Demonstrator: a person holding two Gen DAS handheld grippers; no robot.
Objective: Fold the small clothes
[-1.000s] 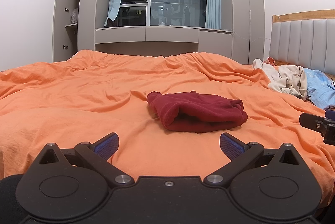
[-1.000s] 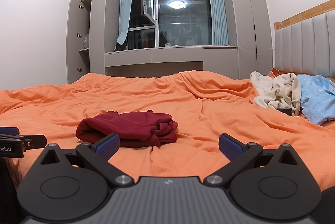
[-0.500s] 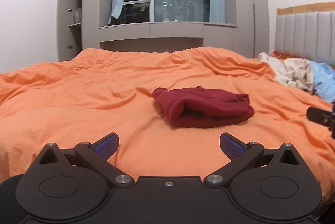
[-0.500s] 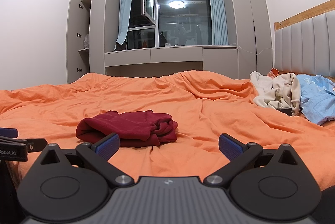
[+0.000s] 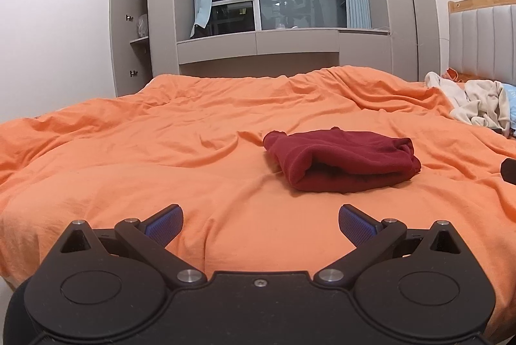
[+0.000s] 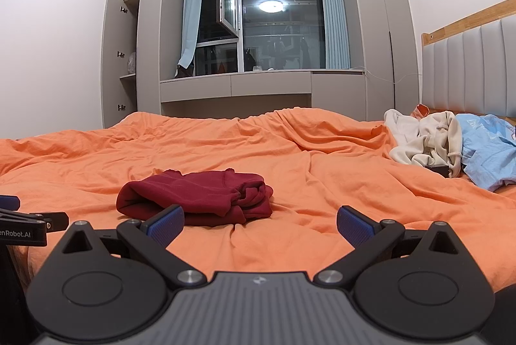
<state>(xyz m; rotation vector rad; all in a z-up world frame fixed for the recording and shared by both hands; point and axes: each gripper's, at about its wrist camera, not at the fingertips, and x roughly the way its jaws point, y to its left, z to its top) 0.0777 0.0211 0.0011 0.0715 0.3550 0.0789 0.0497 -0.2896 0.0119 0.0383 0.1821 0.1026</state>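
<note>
Left hand-held gripper (image 5: 259, 221): jaws spread, empty — short of the garment.
Right hand-held gripper (image 6: 259, 221): jaws spread, empty.
Red garment (image 5: 342, 164): folded, on the orange bed (image 5: 129, 151).

Ahead: I see bare orange duvet (image 5: 161, 151) left of the red garment (image 5: 342, 162).
Right: cream clothes (image 6: 425, 142) and blue shirt (image 6: 487, 158) block my path by the headboard (image 6: 467, 67).

A dark red garment (image 5: 342, 161) lies folded into a thick, soft bundle on the orange bed cover (image 5: 161, 151). At 2 o'clock, well apart, a crumpled cream garment (image 6: 425, 142) touches a light blue one (image 6: 487, 154).
</note>
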